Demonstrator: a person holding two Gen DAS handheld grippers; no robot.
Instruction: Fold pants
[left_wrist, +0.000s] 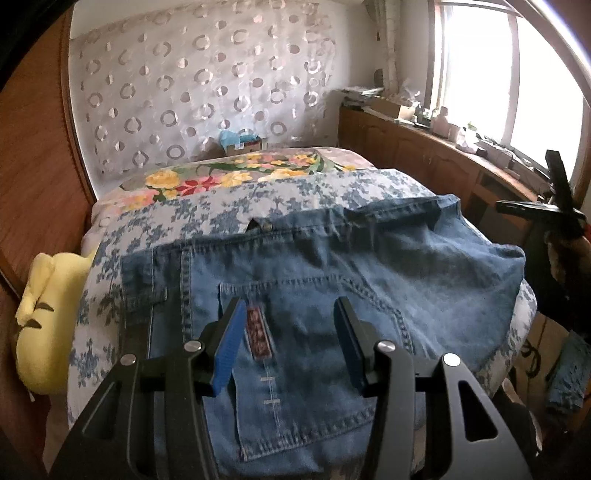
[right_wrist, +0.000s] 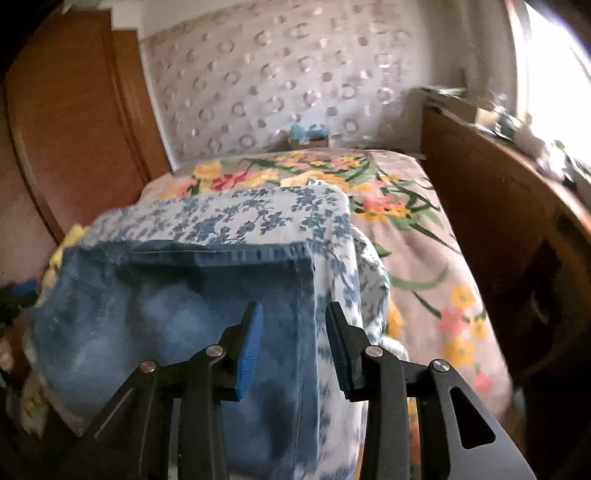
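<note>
Blue denim pants (left_wrist: 332, 266) lie spread on a blue-and-white flowered cloth (left_wrist: 229, 206) on the bed, back pocket and red label (left_wrist: 260, 334) facing up. My left gripper (left_wrist: 290, 310) hovers over that pocket, open, with nothing between its blue pads. The right gripper's black frame (left_wrist: 557, 206) shows at the right edge of the left wrist view. In the right wrist view the pants (right_wrist: 177, 314) lie in a folded stack, a hem edge at the far side. My right gripper (right_wrist: 293, 310) stands open above the pants' right side seam, its pads apart from the cloth.
A yellow plush pillow (left_wrist: 48, 317) sits at the bed's left side against a wooden panel (left_wrist: 37, 147). A flowered bedspread (right_wrist: 424, 240) covers the far and right part of the bed. A wooden cabinet (left_wrist: 424, 147) with clutter runs under the window. A small box (left_wrist: 242, 142) stands by the far wall.
</note>
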